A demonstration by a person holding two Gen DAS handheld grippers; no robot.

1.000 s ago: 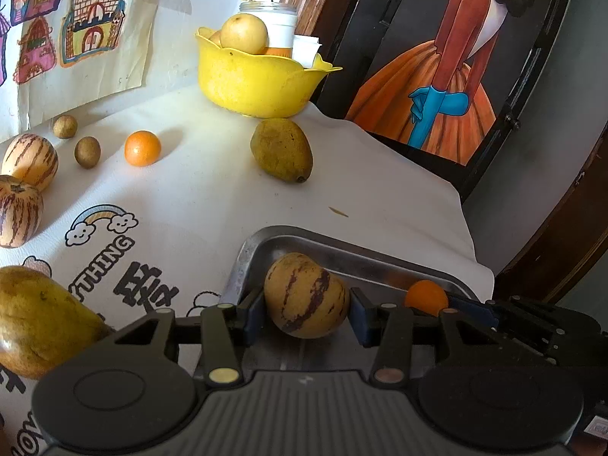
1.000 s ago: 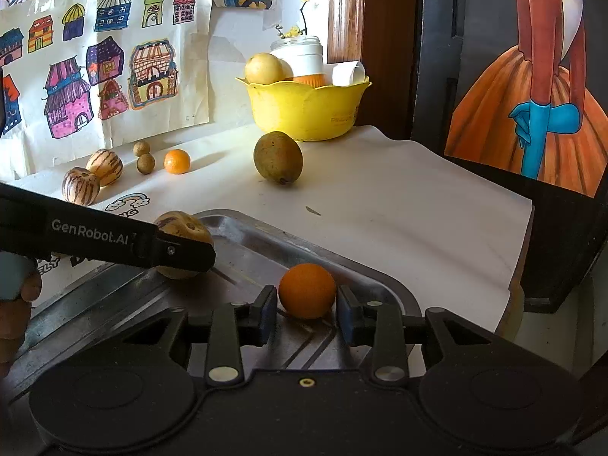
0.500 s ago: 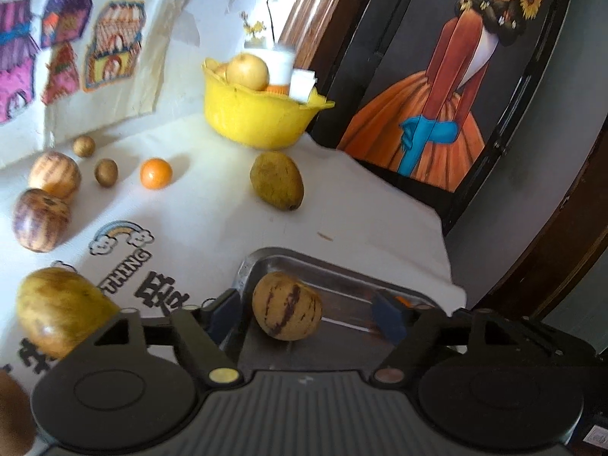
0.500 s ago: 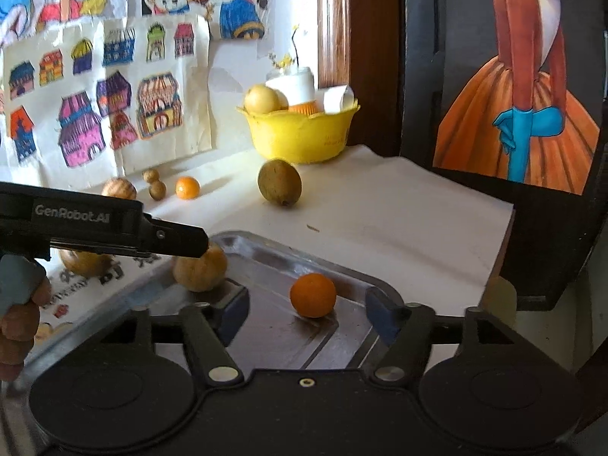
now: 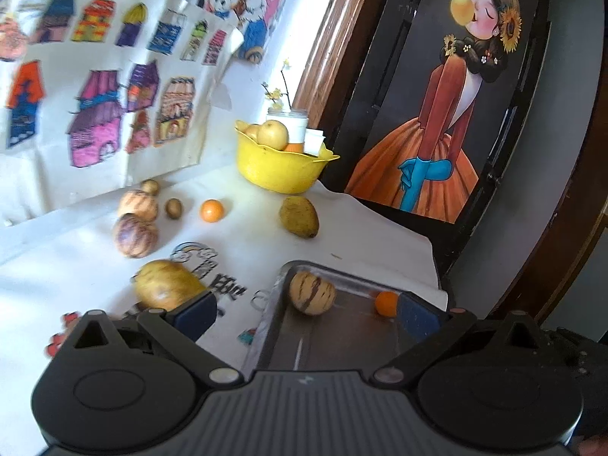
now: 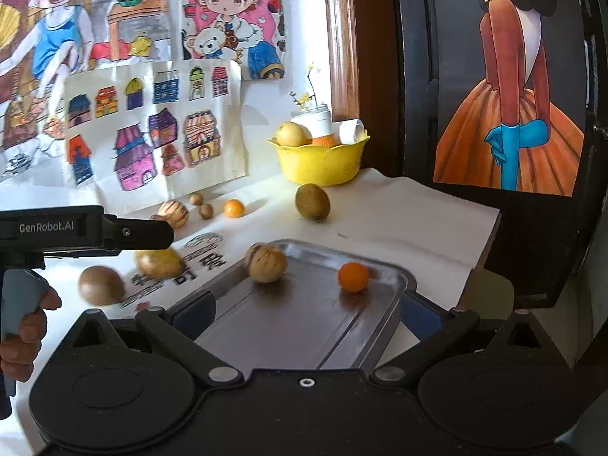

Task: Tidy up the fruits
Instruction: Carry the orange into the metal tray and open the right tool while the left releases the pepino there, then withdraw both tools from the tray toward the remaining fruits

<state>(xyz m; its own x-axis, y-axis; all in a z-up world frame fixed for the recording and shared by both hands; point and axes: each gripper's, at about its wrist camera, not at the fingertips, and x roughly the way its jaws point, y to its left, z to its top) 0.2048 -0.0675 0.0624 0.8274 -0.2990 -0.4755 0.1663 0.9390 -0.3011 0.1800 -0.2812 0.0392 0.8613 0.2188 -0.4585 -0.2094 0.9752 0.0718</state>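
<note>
Both tongs have let go and pulled back since a second ago: left tongs [image 5: 304, 313] gape wide and empty, right tongs [image 6: 304, 317] likewise. Striped melon [image 5: 312, 292] sits loose at the far-left corner of the metal tray [image 6: 300, 326]; small orange [image 6: 353, 276] rests apart from it near the tray's far-right corner. Out on the desk [image 5: 361, 228]: mango [image 5: 299, 216], second orange [image 5: 212, 210], two more striped melons [image 5: 135, 235], yellow bowl [image 5: 283, 169] at the back.

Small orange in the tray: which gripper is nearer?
Right. The right gripper is open, facing the small orange across the metal tray. The left gripper, open, is nearer the striped melon.
</note>
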